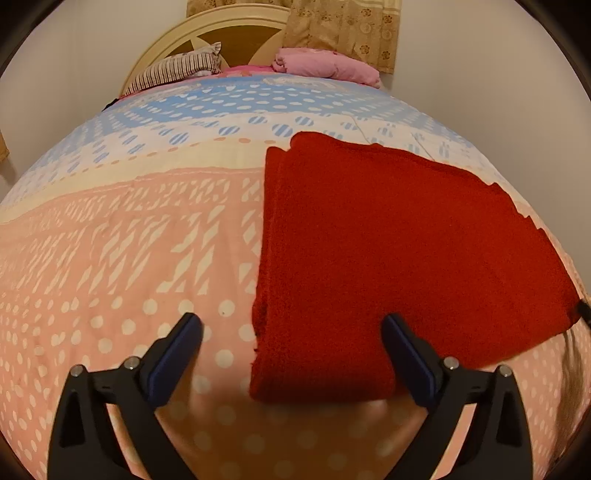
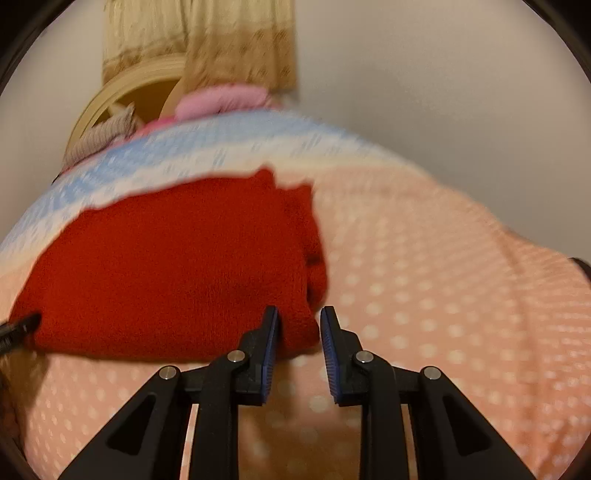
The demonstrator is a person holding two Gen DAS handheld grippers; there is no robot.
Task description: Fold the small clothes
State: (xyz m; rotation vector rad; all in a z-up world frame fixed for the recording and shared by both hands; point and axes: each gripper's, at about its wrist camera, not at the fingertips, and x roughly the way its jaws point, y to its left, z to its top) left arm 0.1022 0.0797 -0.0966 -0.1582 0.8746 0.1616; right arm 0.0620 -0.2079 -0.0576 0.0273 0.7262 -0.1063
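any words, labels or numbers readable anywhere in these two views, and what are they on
None: no text can be read in either view.
Red cloth: no tag or print showing.
Bedspread: only dots and dashes.
Curtain: only a flower pattern.

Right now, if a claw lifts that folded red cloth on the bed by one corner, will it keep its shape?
Probably not. The red cloth looks like soft, fuzzy fabric stacked in loose layers, so a lifted corner would likely droop and the fold fall open. It seems light, and its nap should grip rather than slip. Pushed across the bedspread, it would likely bunch up.
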